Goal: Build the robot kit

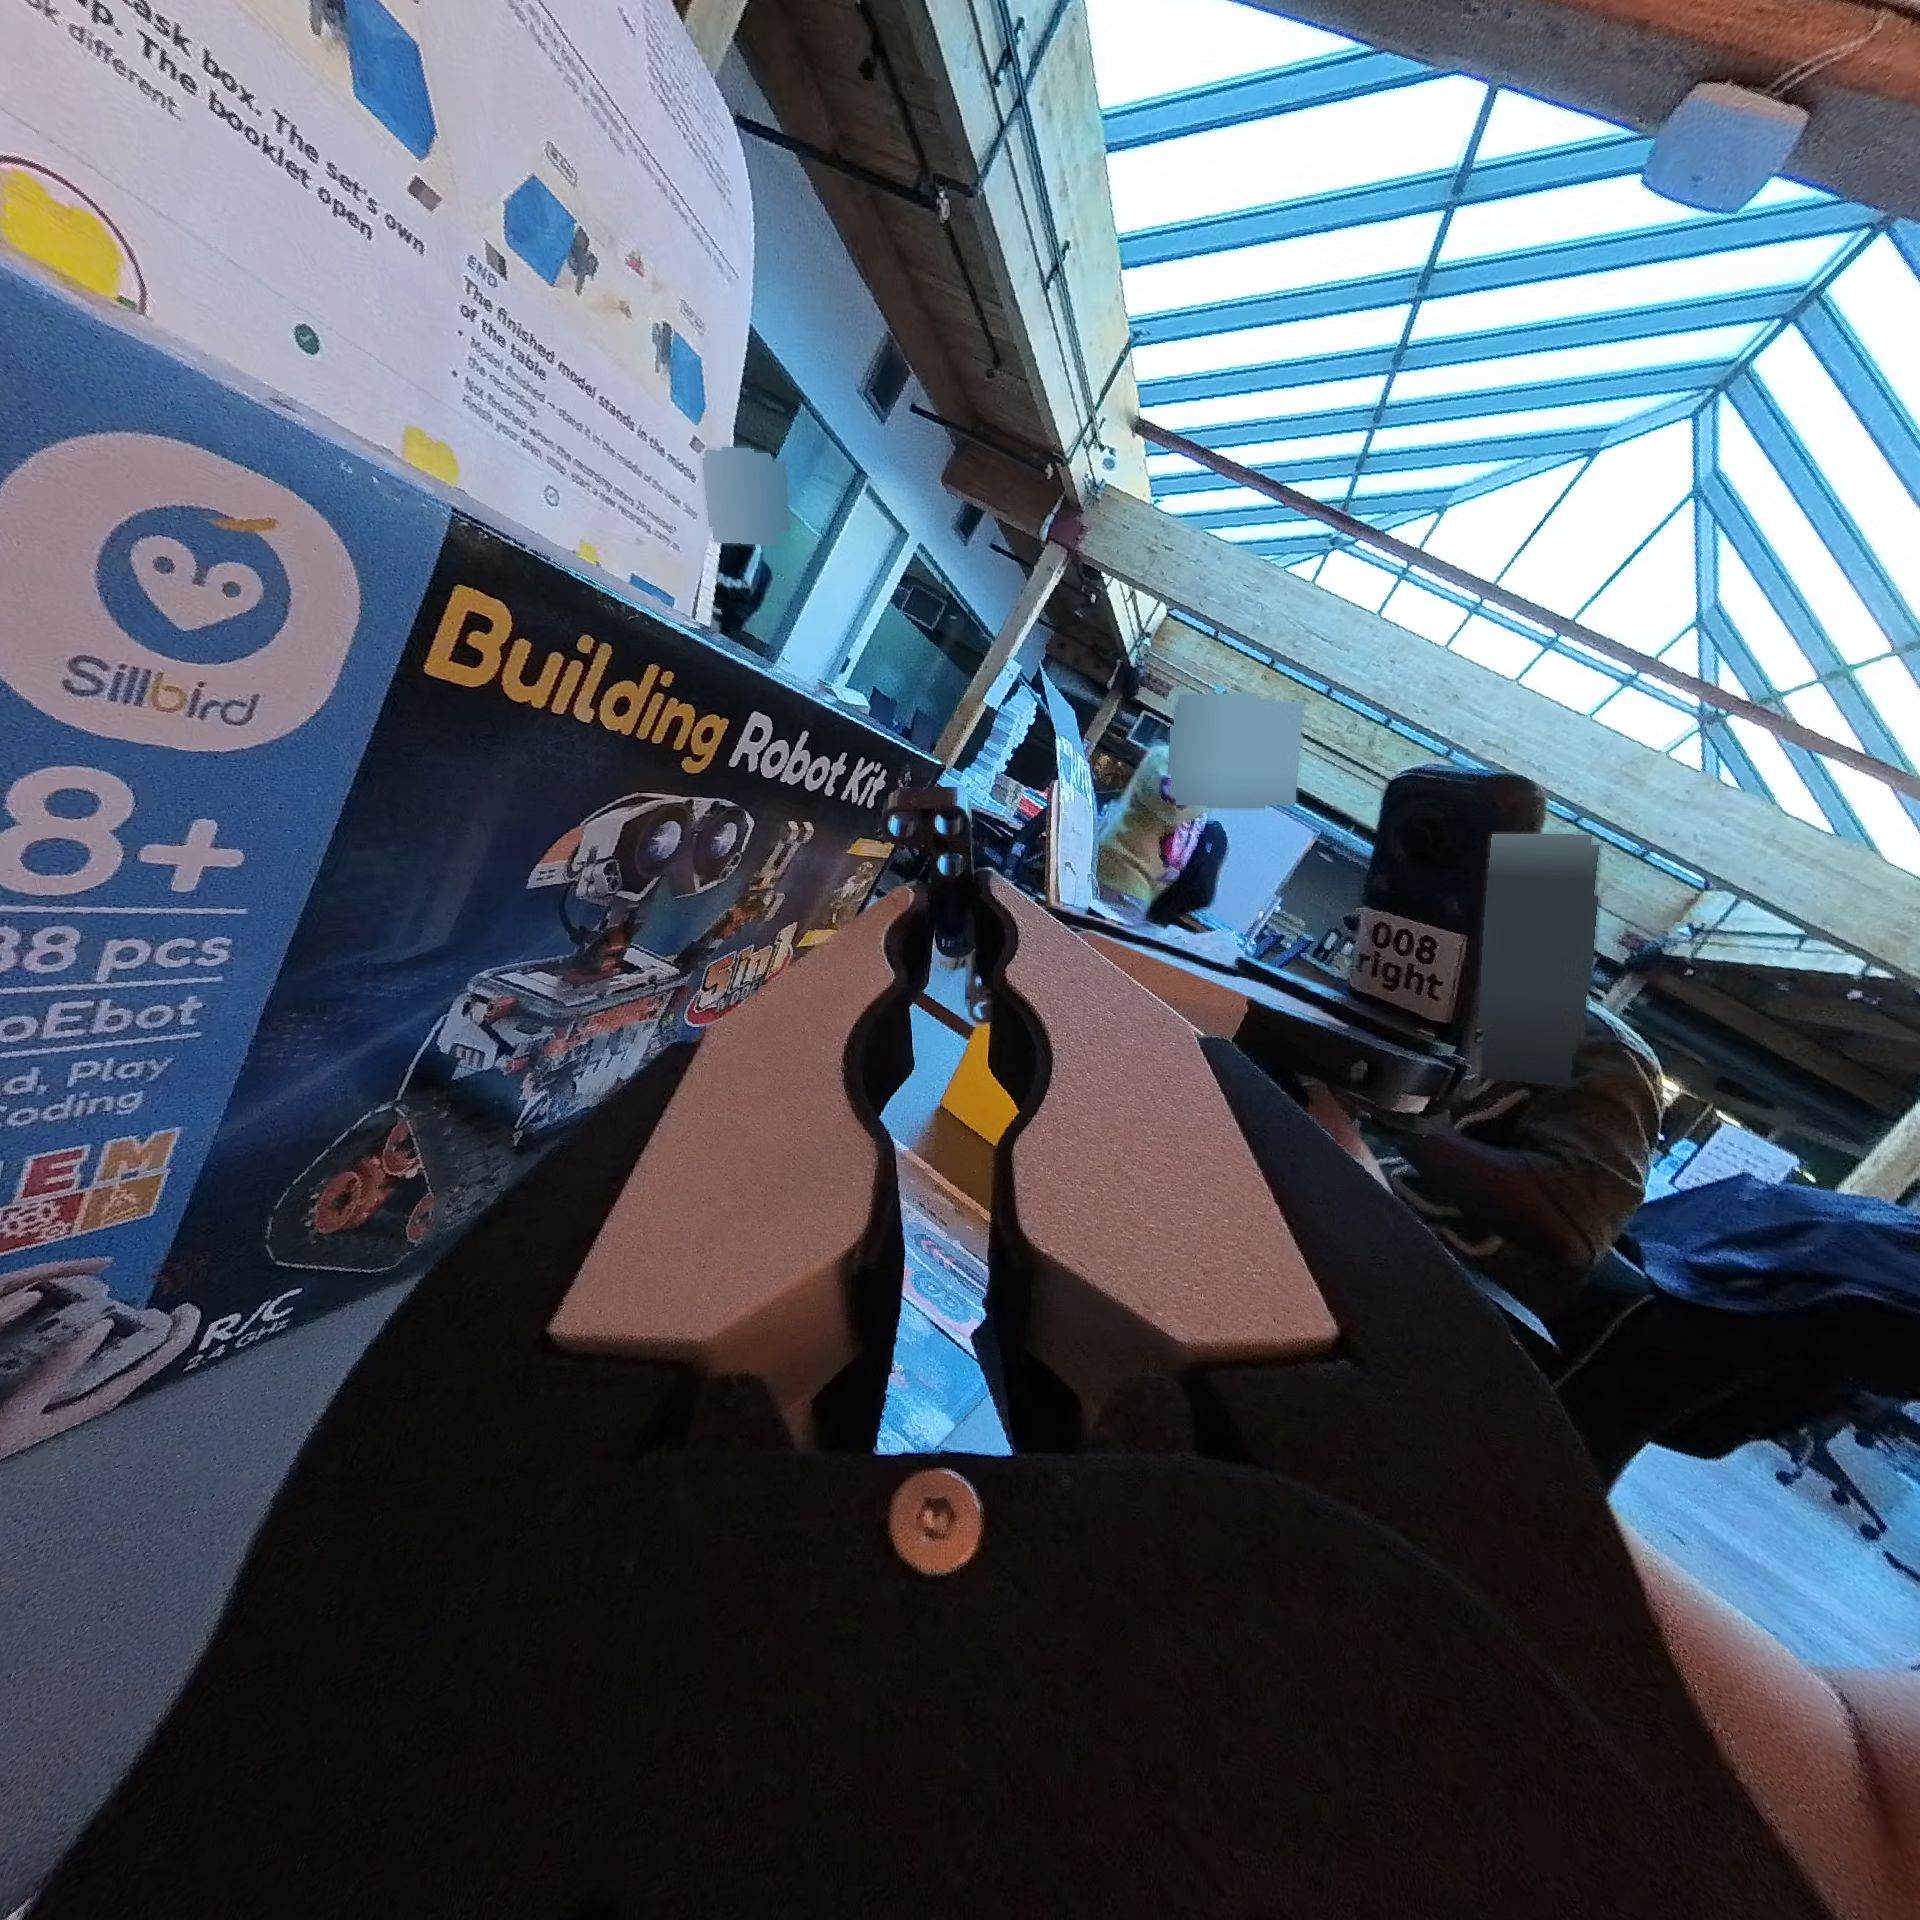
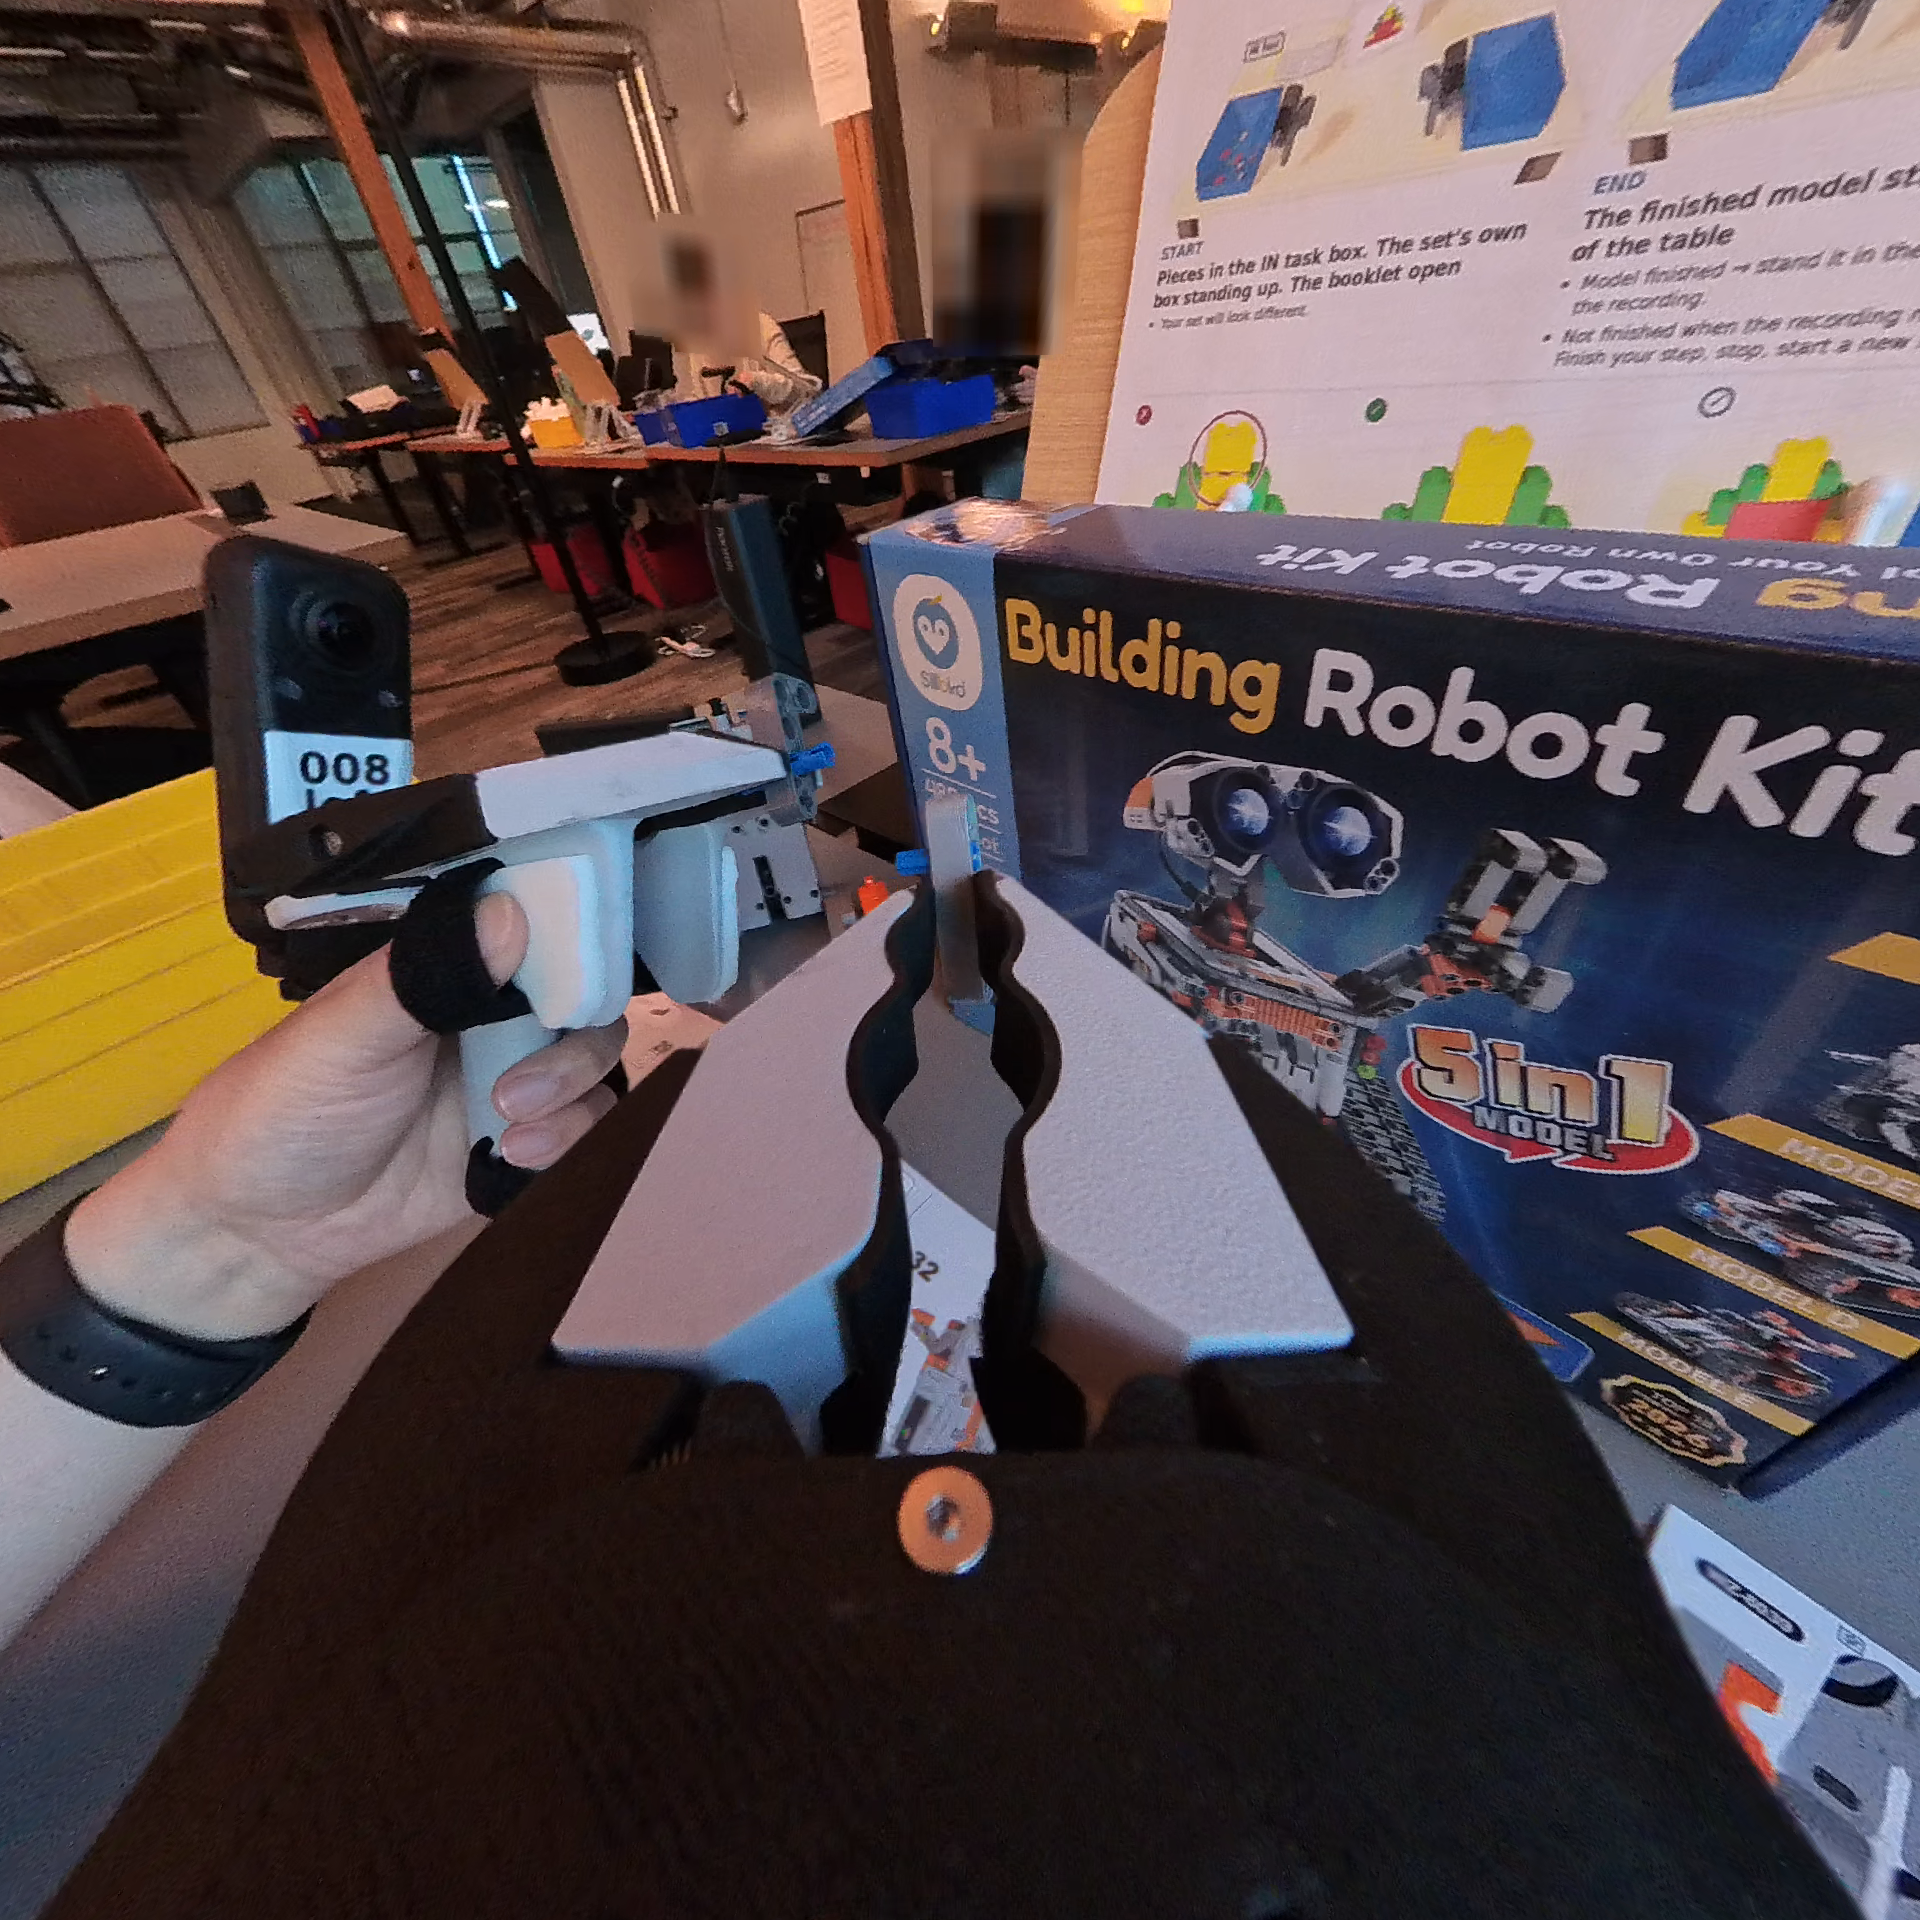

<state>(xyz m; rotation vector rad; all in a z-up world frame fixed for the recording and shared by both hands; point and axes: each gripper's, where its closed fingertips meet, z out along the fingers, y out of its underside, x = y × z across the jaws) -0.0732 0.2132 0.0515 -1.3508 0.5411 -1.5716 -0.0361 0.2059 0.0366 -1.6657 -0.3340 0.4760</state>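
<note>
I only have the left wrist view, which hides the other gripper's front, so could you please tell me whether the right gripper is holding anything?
Observer: Yes, the right gripper has its jaws shut on a pale grey flat plastic building piece with a blue pin at its side.
Operator: Thanks; my left gripper pinches a small dark grey holed building piece. What lies at the table's near right there?
Observer: A white printed cardboard box, nearer than the dark blue cardboard kit box.
</note>
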